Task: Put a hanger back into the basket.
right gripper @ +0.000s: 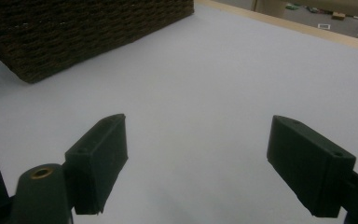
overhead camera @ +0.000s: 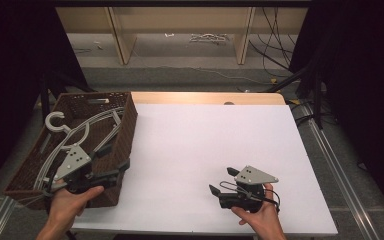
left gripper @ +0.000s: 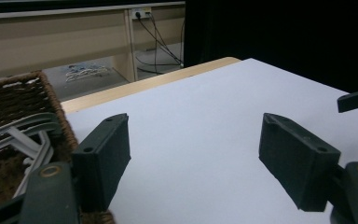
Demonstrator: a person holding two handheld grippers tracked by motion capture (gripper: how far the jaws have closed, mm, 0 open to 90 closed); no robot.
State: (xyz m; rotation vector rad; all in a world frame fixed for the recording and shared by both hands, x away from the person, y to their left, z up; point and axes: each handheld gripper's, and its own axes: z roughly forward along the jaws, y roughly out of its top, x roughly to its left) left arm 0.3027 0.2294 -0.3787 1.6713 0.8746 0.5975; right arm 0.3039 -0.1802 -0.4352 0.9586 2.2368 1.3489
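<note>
A dark brown wicker basket (overhead camera: pixel 126 131) stands at the table's left edge and holds several white plastic hangers (overhead camera: pixel 75 135). My left gripper (overhead camera: pixel 114 161) hovers over the basket's near right corner, open, with nothing between its jaws. In the left gripper view the basket (left gripper: pixel 51 105) and the hangers (left gripper: pixel 21 135) lie at the left, and the open gripper (left gripper: pixel 193 156) looks out over the white tabletop. My right gripper (overhead camera: pixel 223 181) rests low over the white table near its front edge, open and empty. The right gripper view shows the basket's woven wall (right gripper: pixel 88 28) ahead of the open right gripper (right gripper: pixel 196 163).
A white sheet (overhead camera: pixel 205 150) covers the table, with a wooden strip (overhead camera: pixel 205 97) along its far edge. Beyond the table are wooden furniture legs (overhead camera: pixel 122 40) and cables (overhead camera: pixel 275 45) on the floor. Dark curtains stand on both sides.
</note>
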